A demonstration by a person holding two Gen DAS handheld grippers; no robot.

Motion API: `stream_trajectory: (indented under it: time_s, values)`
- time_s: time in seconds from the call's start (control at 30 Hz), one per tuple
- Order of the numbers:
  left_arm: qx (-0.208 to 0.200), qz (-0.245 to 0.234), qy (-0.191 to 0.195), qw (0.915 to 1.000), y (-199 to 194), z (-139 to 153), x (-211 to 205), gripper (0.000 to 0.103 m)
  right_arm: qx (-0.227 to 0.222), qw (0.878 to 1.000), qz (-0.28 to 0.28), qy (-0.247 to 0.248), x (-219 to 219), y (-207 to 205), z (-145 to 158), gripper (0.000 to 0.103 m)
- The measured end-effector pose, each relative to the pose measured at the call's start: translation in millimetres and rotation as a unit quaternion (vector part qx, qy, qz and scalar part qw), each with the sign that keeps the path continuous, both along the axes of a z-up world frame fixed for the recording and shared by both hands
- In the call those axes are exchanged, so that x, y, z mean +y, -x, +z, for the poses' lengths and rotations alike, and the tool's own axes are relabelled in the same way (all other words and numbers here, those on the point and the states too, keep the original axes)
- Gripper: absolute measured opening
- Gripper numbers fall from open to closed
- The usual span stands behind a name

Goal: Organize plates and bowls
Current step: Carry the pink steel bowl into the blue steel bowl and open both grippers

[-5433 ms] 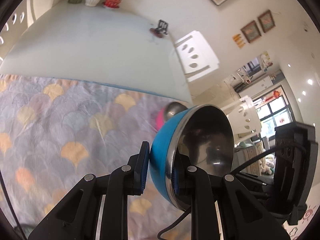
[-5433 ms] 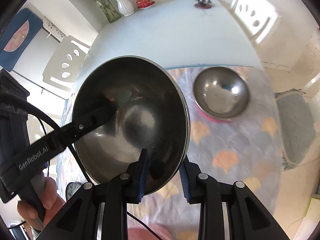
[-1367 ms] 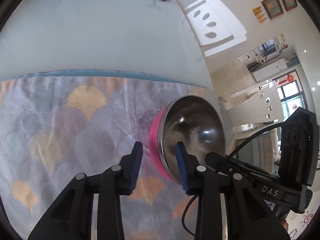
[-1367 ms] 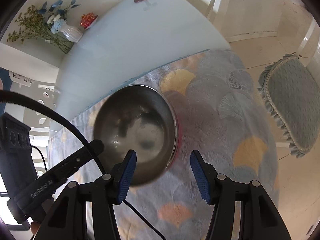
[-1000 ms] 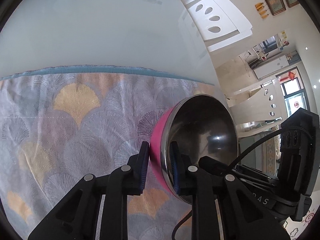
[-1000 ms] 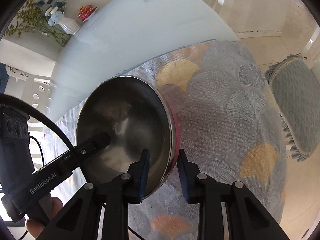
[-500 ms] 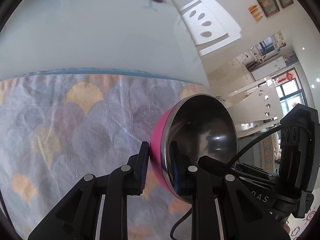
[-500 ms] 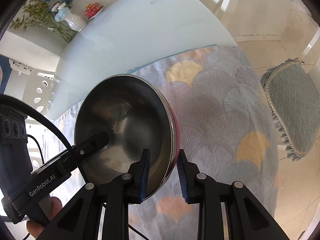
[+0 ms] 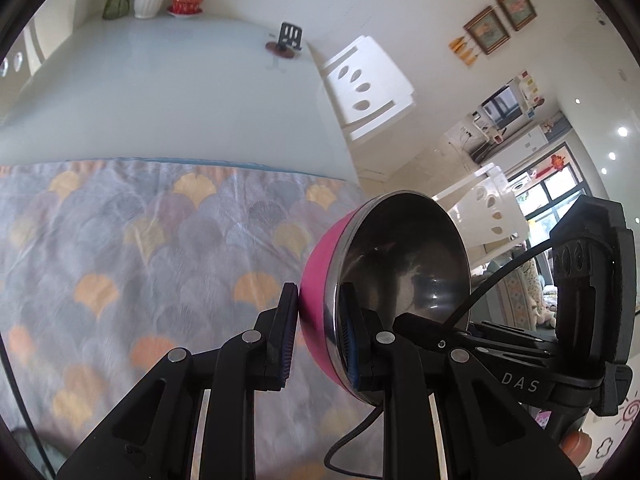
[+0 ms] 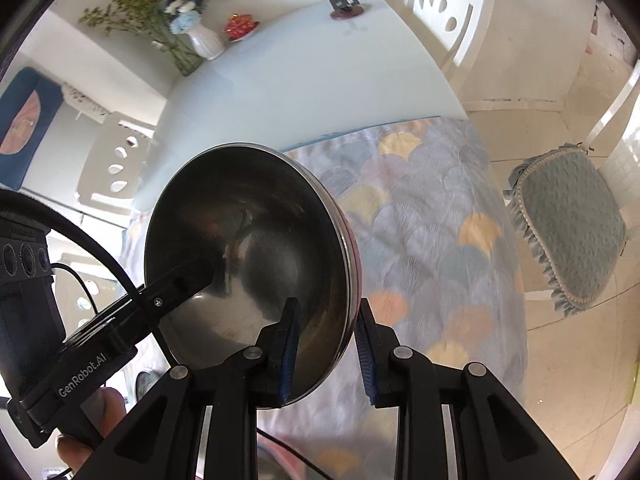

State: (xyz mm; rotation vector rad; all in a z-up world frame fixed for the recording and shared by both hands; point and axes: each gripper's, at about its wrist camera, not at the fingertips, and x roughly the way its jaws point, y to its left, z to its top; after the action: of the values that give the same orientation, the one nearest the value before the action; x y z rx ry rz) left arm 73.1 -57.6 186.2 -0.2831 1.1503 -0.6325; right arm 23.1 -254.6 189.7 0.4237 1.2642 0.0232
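Left wrist view: pink bowl [image 9: 320, 264], steel-lined, is held tilted in the air above the patterned cloth [image 9: 132, 248], clear of it. Left gripper [image 9: 318, 332] has its jaws clamped on the bowl's near rim, one pad on the pink outside, the other on the steel inside. Right wrist view: right gripper [image 10: 326, 344] is likewise closed on the opposite part of the rim, one pad inside the bowl [image 10: 248, 248], one outside. So both grippers share one bowl, each pinching the wall from its own side.

Cloth covers the near end of the pale table [image 9: 160, 92]; no other bowl or plate shows clearly on it in either view. Far end of the table carries a white vase [image 10: 206, 42] with flowers, a small red dish [image 10: 242, 24] and a dark stand [image 10: 342, 0]; white chair [image 9: 370, 88] stands beside the table.

Judgement on progress: bowl is picked up, not yet placed. Destination is not visible, so what remains cannot be counted; at minimum, carry this bowl, set it down or nest it, release both grips
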Motion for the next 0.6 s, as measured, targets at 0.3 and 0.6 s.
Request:
stream_trajectory:
  time_s: [0.3,0.6]
  values:
    - [-0.016,0.000,-0.007,0.9998,81.1,41.5,47.3,0.018,-0.010,1.000,0.000,-0.023,49.7,82.4,39.8,0.028]
    - [-0.002,-0.002,-0.024,0.9997,142.6,33.1,85.9,0.018,0.021,0.999,0.016,-0.029,102.1,151.8,28.1,0.028]
